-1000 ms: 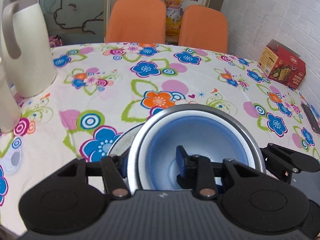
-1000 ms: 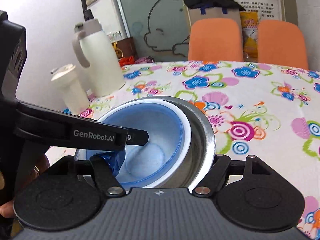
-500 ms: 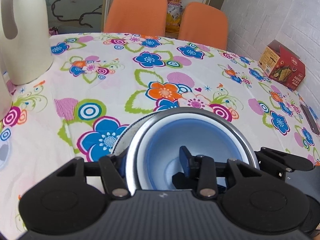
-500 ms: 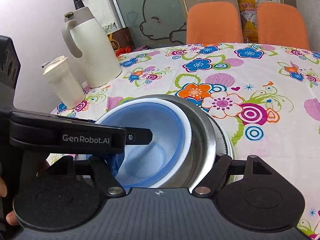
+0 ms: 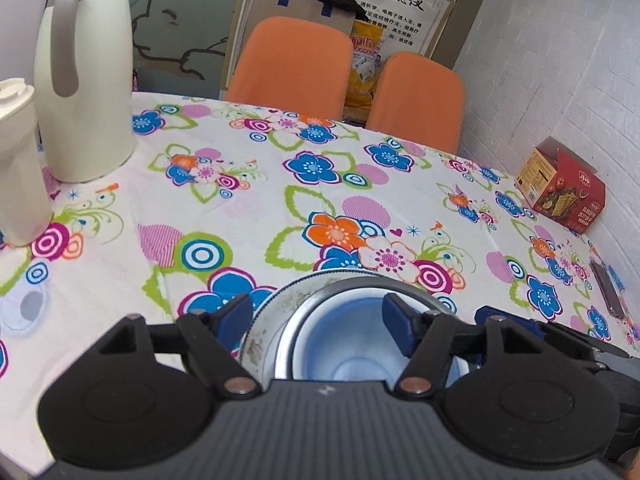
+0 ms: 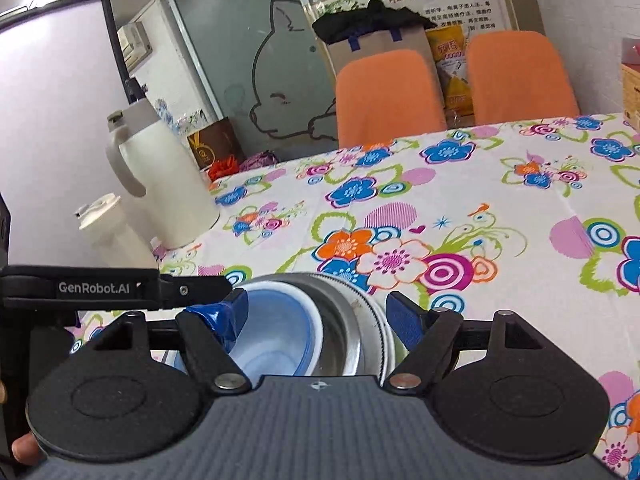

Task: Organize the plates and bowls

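Observation:
A nested stack stands on the flowered tablecloth: a blue bowl [image 5: 348, 344] inside a steel bowl [image 5: 298, 320], on a grey-rimmed white plate [image 5: 266, 320]. My left gripper [image 5: 316, 318] is open just above it, one pad over the plate's left rim and the other over the blue bowl. My right gripper [image 6: 318, 314] is open too. Its left pad is over the blue bowl [image 6: 276, 336]. Its right pad is just outside the plate [image 6: 382, 324], with the steel bowl [image 6: 340, 320] between the pads. The near half of the stack is hidden by the gripper bodies.
A tall white jug [image 5: 84, 92] and a white tumbler [image 5: 16, 160] stand at the table's left. A red carton [image 5: 564, 188] and a dark phone [image 5: 604, 284] lie by the right wall. Two orange chairs [image 5: 288, 64] are behind the table. A hand [image 6: 24, 446] shows at the lower left.
Both grippers were shut on the stack's walls. Both have now opened and drawn back and up, so the stack looks smaller and lower in each view.

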Available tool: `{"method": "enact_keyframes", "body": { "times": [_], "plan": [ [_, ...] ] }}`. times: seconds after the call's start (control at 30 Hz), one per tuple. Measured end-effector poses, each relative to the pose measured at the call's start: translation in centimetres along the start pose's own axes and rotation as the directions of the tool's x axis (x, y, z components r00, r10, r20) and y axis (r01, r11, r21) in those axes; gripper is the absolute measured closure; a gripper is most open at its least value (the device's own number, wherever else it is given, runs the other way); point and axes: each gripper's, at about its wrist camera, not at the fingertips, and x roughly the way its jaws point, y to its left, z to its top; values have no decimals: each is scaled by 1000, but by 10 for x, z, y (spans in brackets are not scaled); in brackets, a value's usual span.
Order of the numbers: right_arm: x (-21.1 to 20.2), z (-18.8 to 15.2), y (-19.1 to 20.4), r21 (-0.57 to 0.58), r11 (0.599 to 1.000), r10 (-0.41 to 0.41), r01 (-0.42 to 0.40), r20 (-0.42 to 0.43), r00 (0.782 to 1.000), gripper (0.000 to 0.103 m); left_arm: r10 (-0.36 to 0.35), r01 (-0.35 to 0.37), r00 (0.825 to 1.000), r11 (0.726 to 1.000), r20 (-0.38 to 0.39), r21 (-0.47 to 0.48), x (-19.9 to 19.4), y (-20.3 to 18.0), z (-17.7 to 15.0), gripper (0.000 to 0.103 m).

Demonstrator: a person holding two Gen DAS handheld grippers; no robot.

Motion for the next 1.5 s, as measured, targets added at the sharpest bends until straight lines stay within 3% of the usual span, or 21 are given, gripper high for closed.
{"method": "enact_keyframes", "body": {
  "times": [0.07,0.1,0.13,0.53,0.73,0.97,1.1,1.3,1.43,1.5],
  "plan": [
    [-10,1,-3,-11,1000,-24,24,28,999,40,-8,8,1000,1000,12,2,-8,-6,-4,36],
    [-15,0,-4,-13,999,-34,35,40,999,40,-10,10,1000,1000,20,4,-12,-10,-7,26],
    [-19,-1,-6,-11,999,-43,44,51,998,40,-14,14,999,1000,36,4,-16,-13,-10,24],
    [-79,-38,-30,34,984,-176,174,87,980,39,-28,13,984,996,173,86,-71,-77,-63,24],
    [-107,-65,-50,93,970,-233,225,89,968,38,-25,7,991,991,134,131,-73,-107,-99,24],
    [-140,-95,-70,160,955,-274,250,156,949,37,-24,9,995,987,93,163,-71,-128,-136,24],
    [-155,-110,-76,214,938,-305,271,146,941,37,10,-24,997,984,79,179,-69,-133,-158,24],
    [-184,-126,-60,217,930,-333,296,161,929,36,32,-43,998,979,60,198,-80,-134,-188,24],
    [-204,-138,-43,186,945,-303,270,181,936,36,46,-67,994,971,96,227,-99,-136,-206,24],
    [-213,-144,-34,159,943,-322,293,204,925,36,48,-77,991,968,126,237,-111,-138,-215,24]
  ]
}}
